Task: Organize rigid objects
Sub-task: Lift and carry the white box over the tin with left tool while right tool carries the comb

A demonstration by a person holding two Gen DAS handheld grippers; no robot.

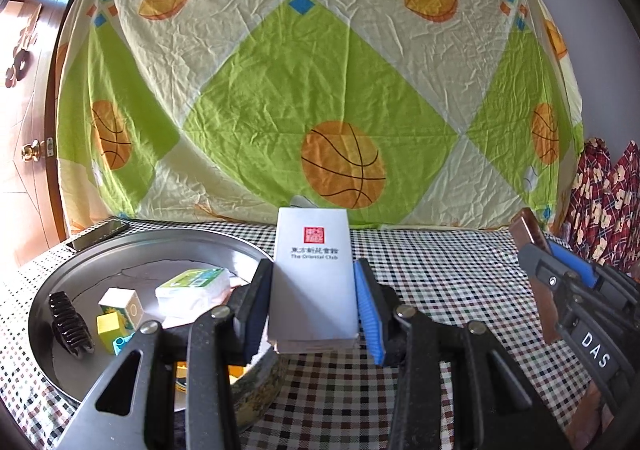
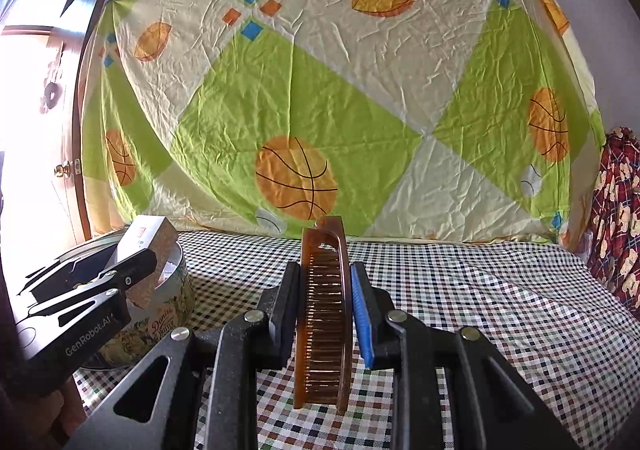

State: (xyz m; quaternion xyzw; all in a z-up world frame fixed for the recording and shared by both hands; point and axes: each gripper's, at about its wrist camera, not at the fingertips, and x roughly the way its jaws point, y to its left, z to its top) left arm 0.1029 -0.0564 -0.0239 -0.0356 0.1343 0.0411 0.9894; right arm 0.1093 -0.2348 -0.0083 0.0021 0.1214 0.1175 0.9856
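My left gripper (image 1: 312,306) is shut on a white box (image 1: 313,278) printed "The Oriental Club", held upright over the right rim of a round metal tin (image 1: 240,246). The tin holds a black hair claw (image 1: 68,320), a green-and-white box (image 1: 194,290), a small cube (image 1: 122,306) and yellow and blue toy pieces (image 1: 110,332). My right gripper (image 2: 324,314) is shut on a brown comb (image 2: 324,314), held on edge above the checkered cloth. The left gripper with the white box (image 2: 150,240) shows at the left in the right wrist view; the right gripper's body (image 1: 576,290) shows at the right in the left wrist view.
A checkered cloth (image 1: 440,282) covers the table. A dark phone (image 1: 100,234) lies behind the tin. A basketball-print sheet (image 1: 320,89) hangs at the back. A wooden door (image 1: 28,129) stands at the left, red patterned fabric (image 1: 604,201) at the right.
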